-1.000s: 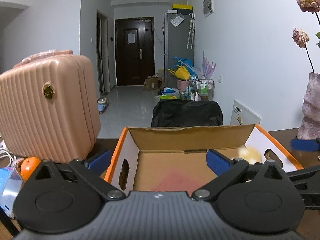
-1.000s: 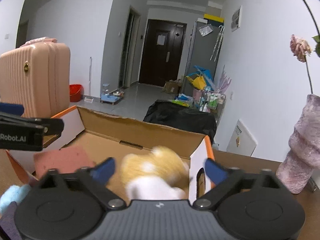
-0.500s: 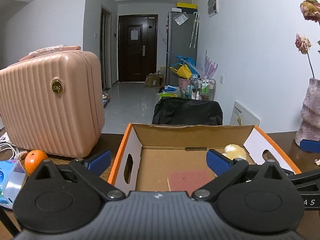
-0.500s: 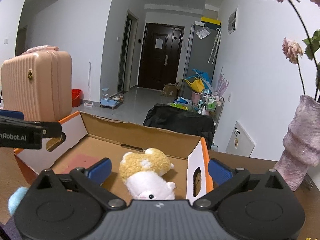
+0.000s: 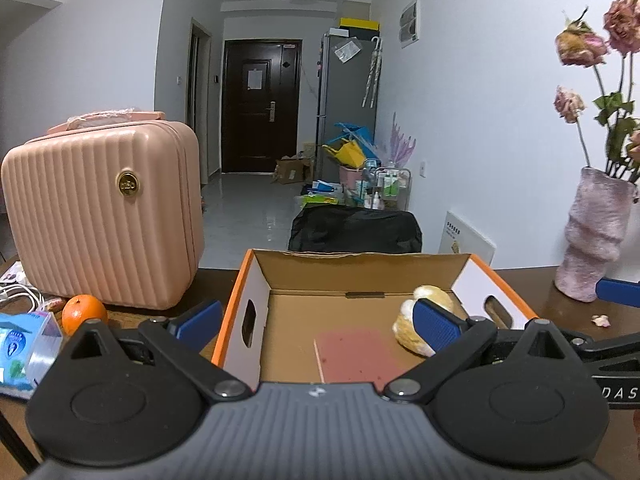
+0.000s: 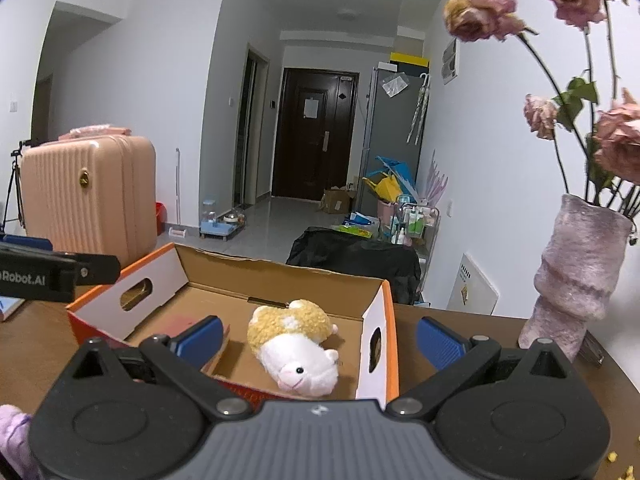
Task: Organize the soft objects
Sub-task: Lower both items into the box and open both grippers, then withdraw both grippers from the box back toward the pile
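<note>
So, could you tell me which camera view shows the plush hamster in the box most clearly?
The right wrist view: the plush hamster lies whole in the cardboard box, face and white belly unobstructed. In the left wrist view, the hamster is partly hidden behind a blue finger pad, showing only tan fur.

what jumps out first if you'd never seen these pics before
Probably the yellow and white plush hamster, lying on its side inside the open cardboard box with orange edges, near the box's right wall. Next, the ribbed pink suitcase standing on the table left of the box with an orange in front of it. On the right, wilted pink roses lean out of a fuzzy mauve vase.
</note>
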The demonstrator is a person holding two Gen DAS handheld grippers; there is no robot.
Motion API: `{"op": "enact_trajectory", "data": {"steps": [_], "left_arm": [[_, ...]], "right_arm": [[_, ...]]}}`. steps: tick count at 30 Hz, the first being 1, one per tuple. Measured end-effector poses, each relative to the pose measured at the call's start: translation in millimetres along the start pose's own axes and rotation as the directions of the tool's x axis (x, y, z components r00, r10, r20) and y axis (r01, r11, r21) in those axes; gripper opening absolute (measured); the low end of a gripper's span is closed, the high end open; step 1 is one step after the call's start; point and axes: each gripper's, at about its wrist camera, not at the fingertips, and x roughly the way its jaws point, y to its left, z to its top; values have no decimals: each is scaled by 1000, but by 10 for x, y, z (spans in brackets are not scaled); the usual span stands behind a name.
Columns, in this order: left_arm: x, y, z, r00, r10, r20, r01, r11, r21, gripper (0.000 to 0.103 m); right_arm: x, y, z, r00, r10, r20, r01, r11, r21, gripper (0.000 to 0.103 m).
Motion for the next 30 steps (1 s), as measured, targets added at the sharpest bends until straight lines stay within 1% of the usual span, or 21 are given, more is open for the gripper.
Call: {"op": "enact_trajectory", "data": {"steps": [15,22,30], "left_arm": [[-672,-73,-149,998,-60,24,60,998,-6,103],[-1008,-99,-272,995,-89,37,89,996,-4,103],[-1300,-106,-450,994,-105,30,105,994,-10,103]], "right_arm": [[-749,-71,-202,999,-14,47,12,999,35,103],[-1101,-49,-341,998,-12,63,9,999,47,103],[-1441,18,-518,997,-4,77,1,999,46,103]]}}
